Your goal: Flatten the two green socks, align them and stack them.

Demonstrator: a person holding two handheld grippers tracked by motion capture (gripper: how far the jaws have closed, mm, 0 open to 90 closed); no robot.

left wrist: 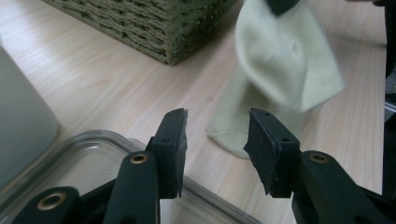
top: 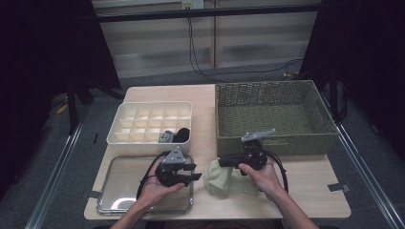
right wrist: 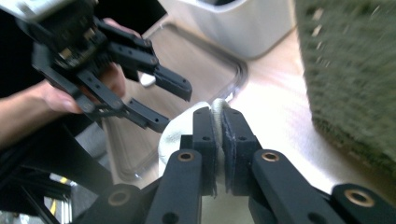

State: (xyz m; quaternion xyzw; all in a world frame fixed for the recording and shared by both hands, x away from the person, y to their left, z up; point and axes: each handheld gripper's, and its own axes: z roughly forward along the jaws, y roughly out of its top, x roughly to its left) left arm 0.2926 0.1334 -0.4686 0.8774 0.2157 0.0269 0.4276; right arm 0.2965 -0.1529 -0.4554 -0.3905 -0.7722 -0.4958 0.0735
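- The right tongs (right wrist: 219, 135) are clamped tight on a fold of the pale green sock (top: 223, 180), which lies on the tabletop (top: 305, 183) just in front of the wicker basket (top: 272, 117), at about five o'clock from the divided white box (top: 150, 123).
- The left tongs (left wrist: 217, 140) hang partly open with nothing between them, over the near right corner of the clear tray (top: 119, 191) and aimed at the sock's loose end, at three o'clock from them.
- Only a thin pinch of cloth sits in the right tongs, so I'd say a quick lift could let it slip out and drop the sock back in a heap.
- In the left gripper view part of the sock is blurred and doubled over itself; if the left tongs close now they may catch two layers, or miss the edge altogether.
- The two tools are near each other, and a hasty reach from the left could knock black jaw against black jaw.
- The tray rim lies right under the left tongs; dipping too low there would hit plastic instead of cloth.
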